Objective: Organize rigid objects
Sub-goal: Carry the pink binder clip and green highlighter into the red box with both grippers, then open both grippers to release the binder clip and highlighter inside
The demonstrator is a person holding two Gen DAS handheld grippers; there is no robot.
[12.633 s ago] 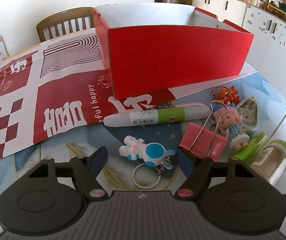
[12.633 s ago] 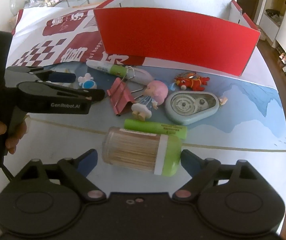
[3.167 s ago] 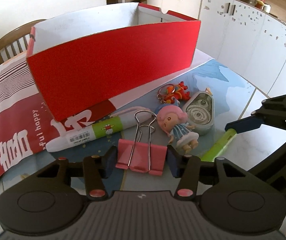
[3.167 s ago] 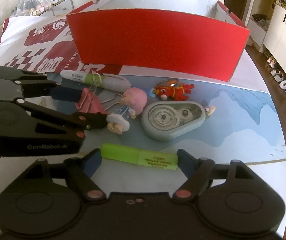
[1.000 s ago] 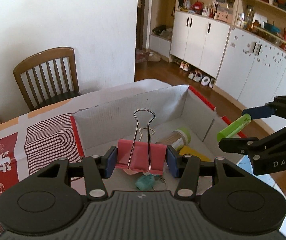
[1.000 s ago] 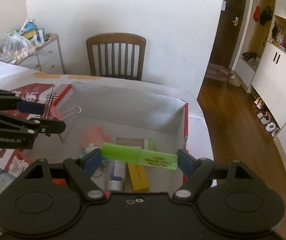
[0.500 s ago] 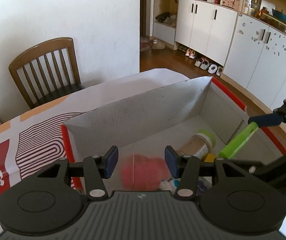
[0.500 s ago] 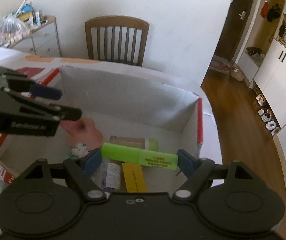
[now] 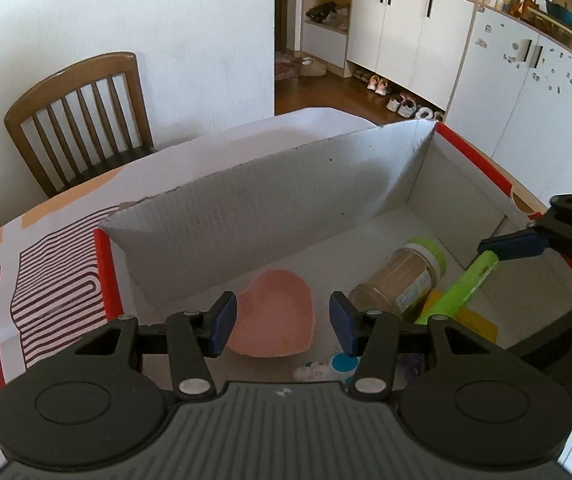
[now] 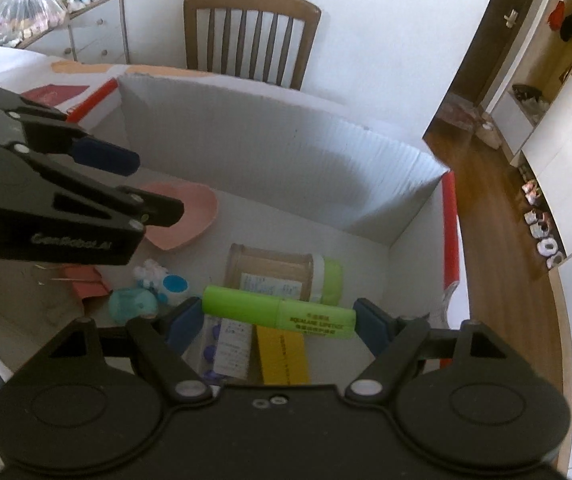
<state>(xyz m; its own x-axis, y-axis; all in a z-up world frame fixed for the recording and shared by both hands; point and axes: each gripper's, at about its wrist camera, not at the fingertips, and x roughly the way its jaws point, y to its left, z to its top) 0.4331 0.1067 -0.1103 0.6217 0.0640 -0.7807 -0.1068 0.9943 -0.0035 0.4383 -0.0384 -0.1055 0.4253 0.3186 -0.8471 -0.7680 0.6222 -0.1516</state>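
Note:
Both grippers hang over the open red box. My left gripper is open and empty above the box floor; it also shows in the right wrist view. The pink binder clip lies on the box floor under it. My right gripper is shut on the green highlighter, held crosswise above the box; the highlighter also shows in the left wrist view. In the box lie a pink heart dish, a toothpick jar, an astronaut keychain and a yellow pack.
A wooden chair stands behind the table. A red and white patterned sheet lies left of the box. White cabinets line the right wall.
My left gripper has opened and the pink binder clip has dropped into the box. My right gripper has moved lower over the box with the highlighter still in it.

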